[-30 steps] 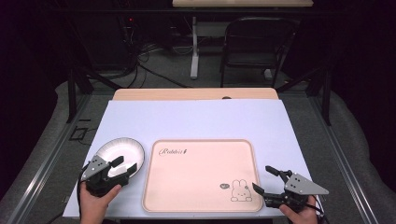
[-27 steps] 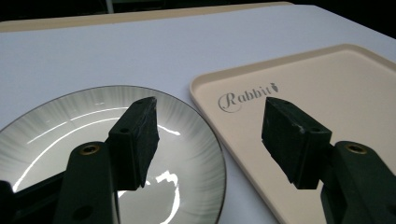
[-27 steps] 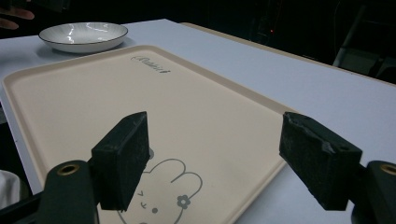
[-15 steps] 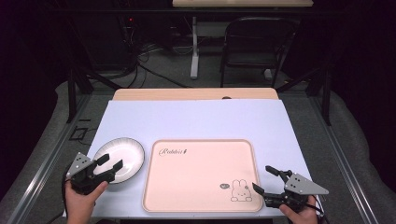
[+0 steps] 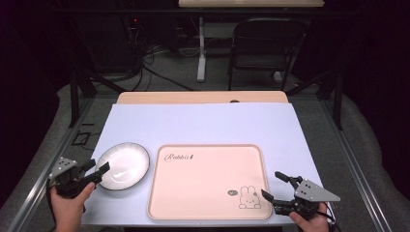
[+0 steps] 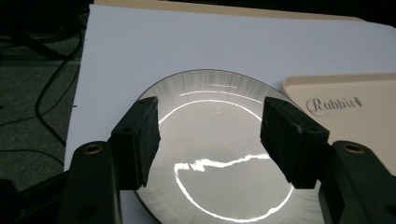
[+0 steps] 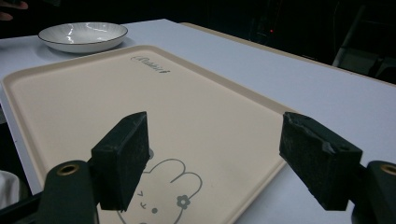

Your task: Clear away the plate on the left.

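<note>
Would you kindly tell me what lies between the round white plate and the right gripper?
The beige rectangular rabbit-print tray lies between the round white plate and the right gripper; it carries nothing, as the high view shows.

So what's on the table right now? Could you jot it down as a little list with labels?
surface: white sheet covering the table
plate: white plate with a dark rim, empty, on the sheet left of the tray
tray: beige tray with a rabbit drawing and "Rabbit" lettering, empty
left gripper: jaws open, at the plate's near-left edge, holding nothing
right gripper: jaws open, by the tray's near-right corner, holding nothing
background: a dark chair on the floor beyond the table
</note>
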A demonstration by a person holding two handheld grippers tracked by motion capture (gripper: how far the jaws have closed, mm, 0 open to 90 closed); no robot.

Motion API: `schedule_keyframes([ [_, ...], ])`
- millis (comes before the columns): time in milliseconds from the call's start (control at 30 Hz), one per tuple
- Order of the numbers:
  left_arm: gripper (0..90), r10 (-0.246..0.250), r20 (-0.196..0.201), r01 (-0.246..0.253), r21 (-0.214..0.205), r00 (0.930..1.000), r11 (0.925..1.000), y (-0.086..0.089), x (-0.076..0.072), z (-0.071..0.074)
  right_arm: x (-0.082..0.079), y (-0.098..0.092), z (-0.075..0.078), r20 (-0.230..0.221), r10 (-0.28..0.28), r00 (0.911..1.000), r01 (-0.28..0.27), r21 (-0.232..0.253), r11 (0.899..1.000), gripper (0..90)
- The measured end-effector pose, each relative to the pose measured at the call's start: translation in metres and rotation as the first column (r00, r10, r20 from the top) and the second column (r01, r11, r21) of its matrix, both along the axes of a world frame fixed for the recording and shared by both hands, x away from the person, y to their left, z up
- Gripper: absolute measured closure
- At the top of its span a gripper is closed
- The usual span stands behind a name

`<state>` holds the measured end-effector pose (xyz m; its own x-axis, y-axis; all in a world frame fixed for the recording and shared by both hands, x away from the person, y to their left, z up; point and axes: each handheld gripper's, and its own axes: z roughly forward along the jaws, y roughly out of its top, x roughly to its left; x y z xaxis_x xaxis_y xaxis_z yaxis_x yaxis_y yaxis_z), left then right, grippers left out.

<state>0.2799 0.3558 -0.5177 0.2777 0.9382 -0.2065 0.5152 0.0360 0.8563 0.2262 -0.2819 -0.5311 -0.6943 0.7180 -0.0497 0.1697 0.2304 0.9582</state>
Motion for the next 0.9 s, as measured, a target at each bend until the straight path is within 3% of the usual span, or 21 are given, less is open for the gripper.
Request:
schedule_keyframes([
  [333, 37.4, 0.051, -0.023, -0.052, -0.047, 0.9984, 0.9976, 0.018, 0.014, 0.002, 0.0, 0.0, 0.0, 0.0, 0.001, 1.0, -0.001, -0.001, 1.0, 23.6],
  [800, 38.7, 0.058, -0.123, -0.072, -0.114, 0.9907, 0.9909, 0.021, 0.026, -0.033, 0.0, 0.0, 0.0, 0.002, 0.002, 1.0, -0.002, -0.002, 1.0, 23.6],
  [900, 38.9, 0.055, -0.135, -0.07, -0.104, 0.9893, 0.9921, 0.02, 0.027, -0.038, 0.0, 0.0, 0.0, 0.002, 0.003, 1.0, -0.003, -0.001, 1.0, 23.6],
])
